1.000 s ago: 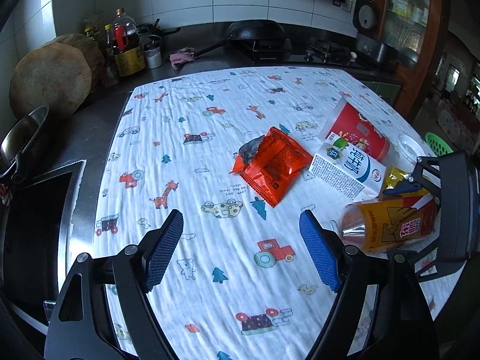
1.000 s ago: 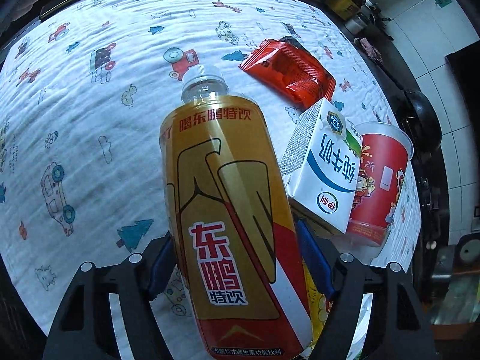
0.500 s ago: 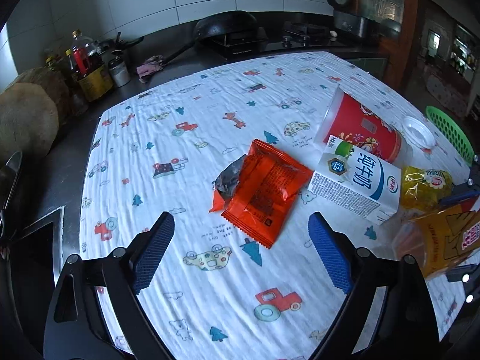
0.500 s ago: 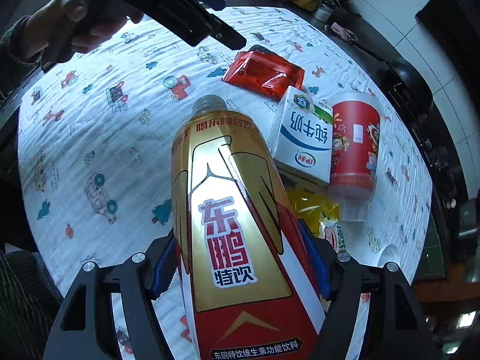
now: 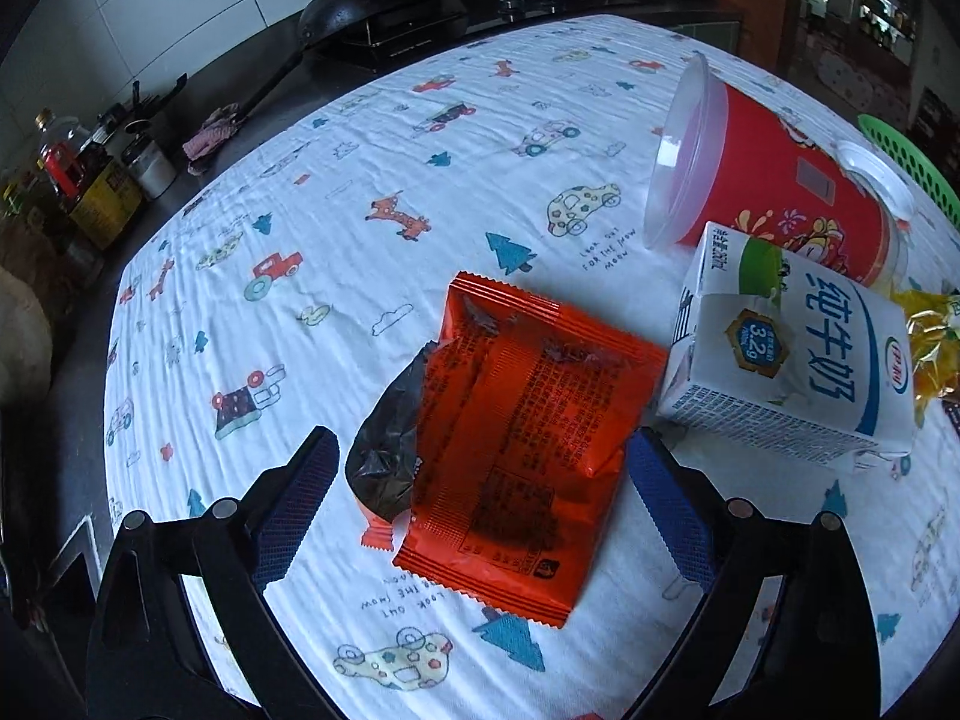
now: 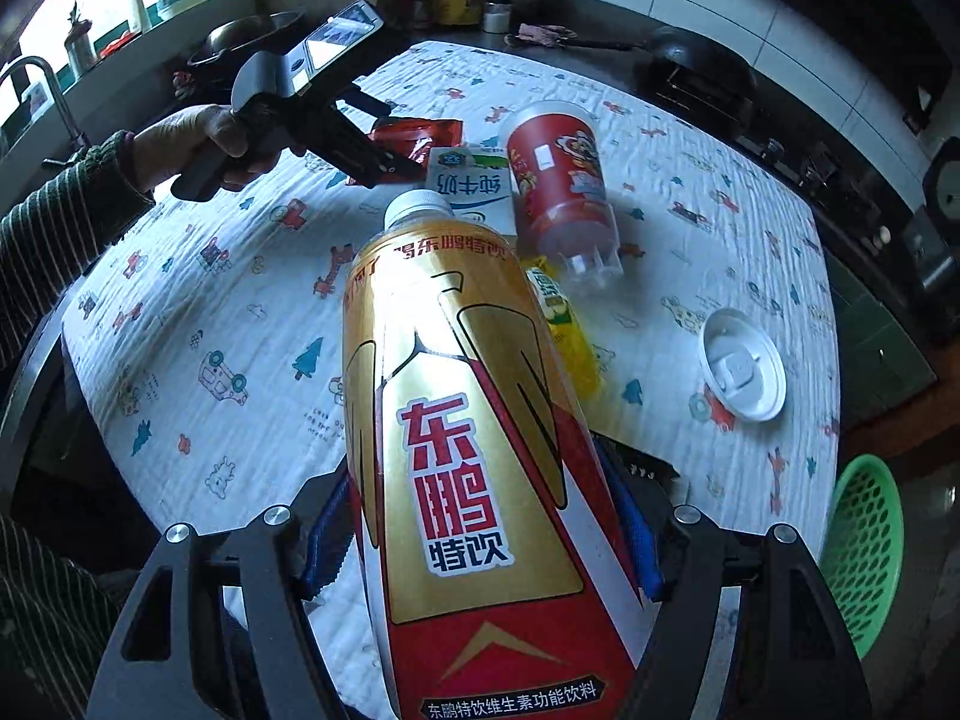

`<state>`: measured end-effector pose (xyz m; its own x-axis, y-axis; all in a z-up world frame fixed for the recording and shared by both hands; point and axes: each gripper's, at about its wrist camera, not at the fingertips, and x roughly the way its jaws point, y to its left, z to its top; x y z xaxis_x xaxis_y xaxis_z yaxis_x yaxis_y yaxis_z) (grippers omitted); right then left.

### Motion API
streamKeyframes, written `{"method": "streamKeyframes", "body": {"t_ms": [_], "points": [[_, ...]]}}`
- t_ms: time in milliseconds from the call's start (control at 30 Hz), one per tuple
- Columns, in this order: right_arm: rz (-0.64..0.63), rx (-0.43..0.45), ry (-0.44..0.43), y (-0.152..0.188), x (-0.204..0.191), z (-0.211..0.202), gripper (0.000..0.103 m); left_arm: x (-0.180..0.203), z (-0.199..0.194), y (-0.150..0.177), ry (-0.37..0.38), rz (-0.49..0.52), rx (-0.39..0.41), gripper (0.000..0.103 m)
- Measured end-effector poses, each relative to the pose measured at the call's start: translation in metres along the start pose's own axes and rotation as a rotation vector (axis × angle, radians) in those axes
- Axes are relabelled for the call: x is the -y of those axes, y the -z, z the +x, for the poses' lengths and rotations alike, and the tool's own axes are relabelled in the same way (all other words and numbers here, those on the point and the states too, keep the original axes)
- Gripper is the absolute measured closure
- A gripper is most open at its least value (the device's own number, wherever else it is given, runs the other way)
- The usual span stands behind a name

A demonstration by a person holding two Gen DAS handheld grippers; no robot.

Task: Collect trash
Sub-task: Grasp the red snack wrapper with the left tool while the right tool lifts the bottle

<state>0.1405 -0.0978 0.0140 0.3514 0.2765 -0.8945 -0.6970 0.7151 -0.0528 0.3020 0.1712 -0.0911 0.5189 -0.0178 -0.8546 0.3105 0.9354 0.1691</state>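
An orange snack wrapper (image 5: 528, 420) lies flat on the printed tablecloth (image 5: 300, 240), with a dark crumpled piece at its left. My left gripper (image 5: 480, 438) hangs just above it, jaws opening, blue pads either side of the wrapper and not touching it. Beside it lie a white milk carton (image 5: 798, 354), a tipped red cup (image 5: 780, 180) and a yellow wrapper (image 5: 930, 336). My right gripper (image 6: 480, 534) is shut on a gold and red drink bottle (image 6: 468, 420), lifted off the table. From there I see the left gripper (image 6: 372, 168) in a hand, over the orange wrapper (image 6: 420, 132).
A green basket (image 6: 864, 552) stands beyond the table's right edge. A white lid (image 6: 744, 372) lies on the cloth near it. A black pan (image 5: 366, 6), a rag (image 5: 210, 132) and sauce bottles (image 5: 90, 180) line the dark counter behind.
The left gripper moved down and closer to the orange wrapper, and its jaws widened around it. The right gripper rose and rolled with the bottle, away from the table.
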Motion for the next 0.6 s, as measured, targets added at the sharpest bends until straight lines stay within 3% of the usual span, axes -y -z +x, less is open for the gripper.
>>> {"method": "streamKeyframes", "body": {"t_ms": [133, 200, 267, 400, 600], "points": [[0.101, 0.010, 0.000, 0.016, 0.021, -0.003, 0.033, 0.002, 0.003, 0.001, 0.006, -0.009, 0.001, 0.010], [0.150, 0.023, 0.005, 0.024, 0.031, -0.005, 0.033, 0.001, 0.001, 0.004, 0.037, -0.032, 0.004, 0.027], [0.195, 0.036, 0.005, 0.029, 0.040, -0.008, 0.033, 0.003, -0.003, 0.006, 0.027, -0.038, 0.008, 0.035], [0.265, 0.062, 0.013, 0.040, 0.055, -0.016, 0.033, 0.006, -0.013, 0.013, -0.009, -0.047, 0.020, 0.039], [0.350, 0.087, 0.033, 0.056, 0.078, -0.029, 0.033, -0.004, -0.043, 0.019, 0.009, -0.120, 0.047, 0.045]]}}
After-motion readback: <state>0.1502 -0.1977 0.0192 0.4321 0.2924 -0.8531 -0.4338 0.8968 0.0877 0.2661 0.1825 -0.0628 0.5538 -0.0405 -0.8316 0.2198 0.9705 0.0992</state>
